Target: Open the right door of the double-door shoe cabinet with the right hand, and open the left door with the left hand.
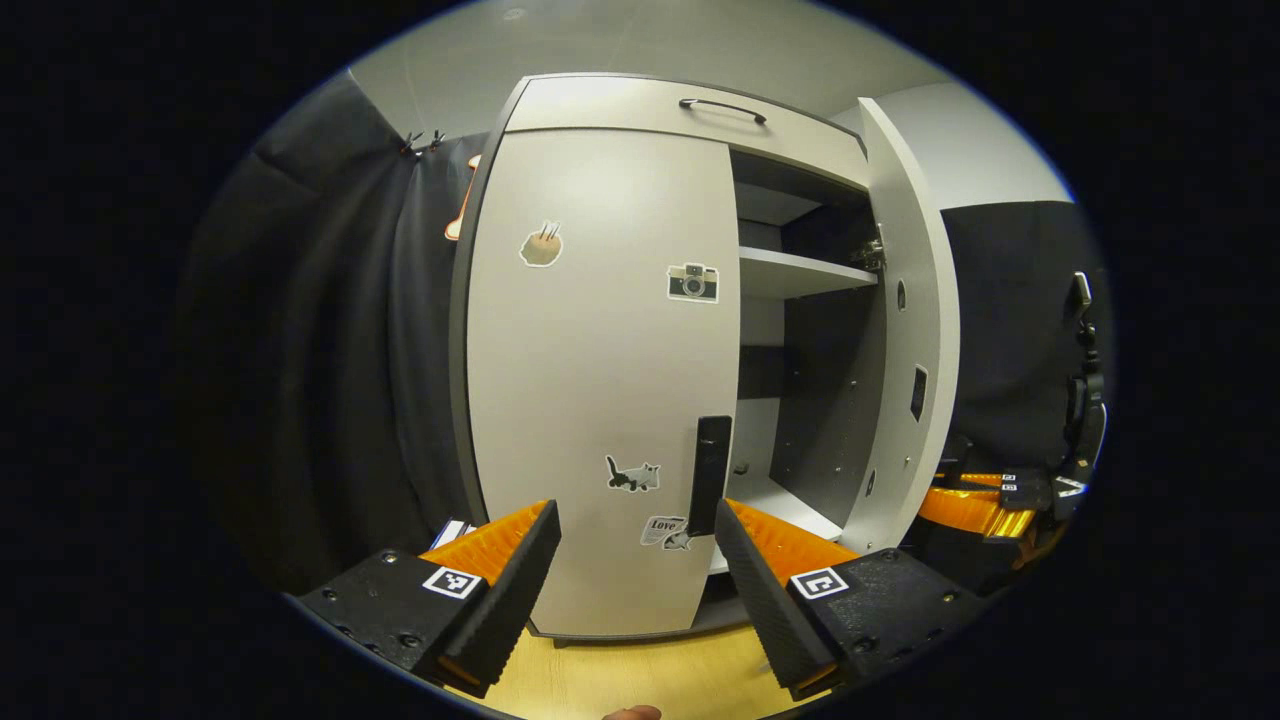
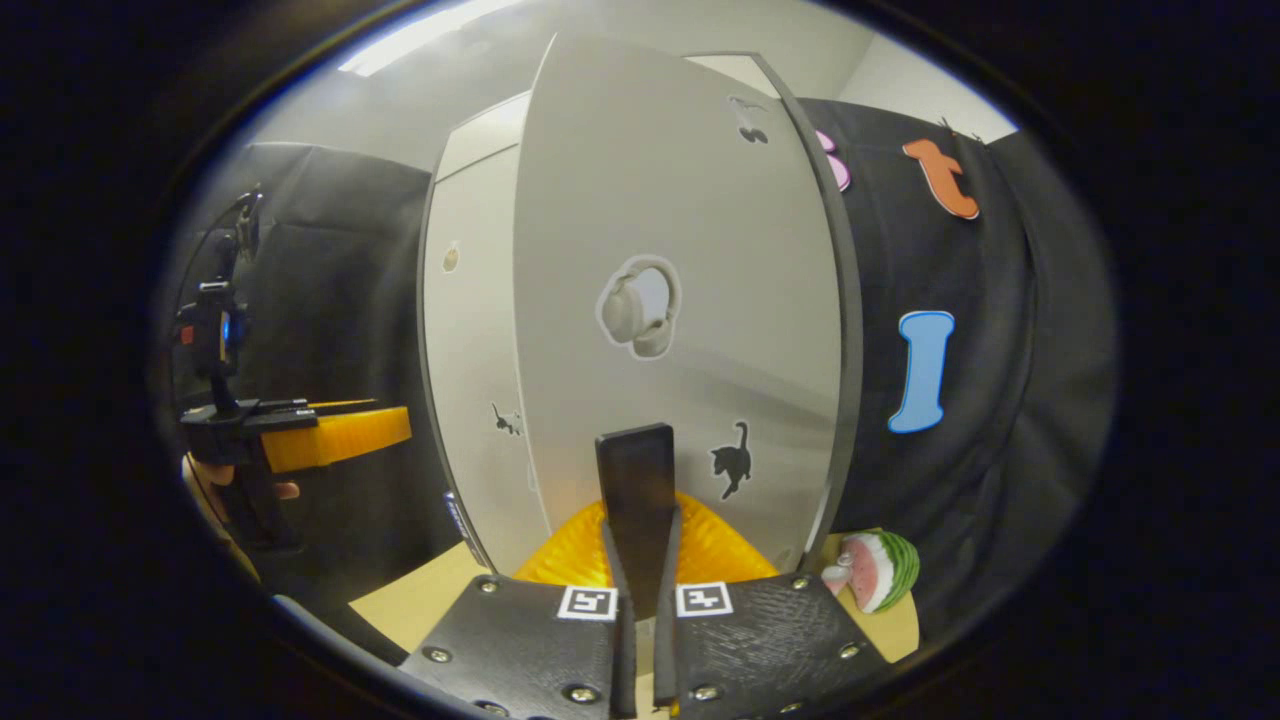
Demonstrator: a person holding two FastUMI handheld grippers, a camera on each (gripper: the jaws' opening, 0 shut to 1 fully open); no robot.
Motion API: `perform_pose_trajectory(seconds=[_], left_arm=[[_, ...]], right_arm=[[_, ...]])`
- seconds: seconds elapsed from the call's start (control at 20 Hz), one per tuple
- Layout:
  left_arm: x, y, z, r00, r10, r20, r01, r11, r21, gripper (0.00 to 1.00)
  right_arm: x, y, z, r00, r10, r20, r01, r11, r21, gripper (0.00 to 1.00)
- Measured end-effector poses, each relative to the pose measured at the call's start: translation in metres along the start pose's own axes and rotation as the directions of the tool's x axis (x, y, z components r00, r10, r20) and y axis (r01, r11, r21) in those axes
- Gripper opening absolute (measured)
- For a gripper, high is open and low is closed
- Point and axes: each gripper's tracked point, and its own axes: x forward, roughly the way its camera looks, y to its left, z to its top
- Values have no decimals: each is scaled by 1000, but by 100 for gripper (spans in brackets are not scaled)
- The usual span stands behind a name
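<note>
Clamping the right door's handle [image 2: 637, 500] between both fingers, the right gripper [image 2: 640, 560] holds the right door [image 2: 680, 250] swung open; the left gripper [image 1: 635, 545], spread wide, hovers at the closed left door [image 1: 600, 380] near its handle [image 1: 709, 475]; cabinet shelves [image 1: 800, 270] show inside

Watermelon-slice toy [image 2: 878, 570] on wooden floor [image 2: 440, 600], beside black cloth wall [image 2: 1010, 400]; pale ceiling [image 1: 600, 40]

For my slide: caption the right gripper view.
Right gripper clamped on the open right door's handle; left door closed.
</note>
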Motion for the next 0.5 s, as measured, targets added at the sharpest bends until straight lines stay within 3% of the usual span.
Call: perform_pose_trajectory(seconds=[0.5], left_arm=[[7, -10, -3, 999, -33, -9, 33, 999, 6, 97]], right_arm=[[-13, -18, -1, 998, -63, 8, 62, 998, 8, 7]])
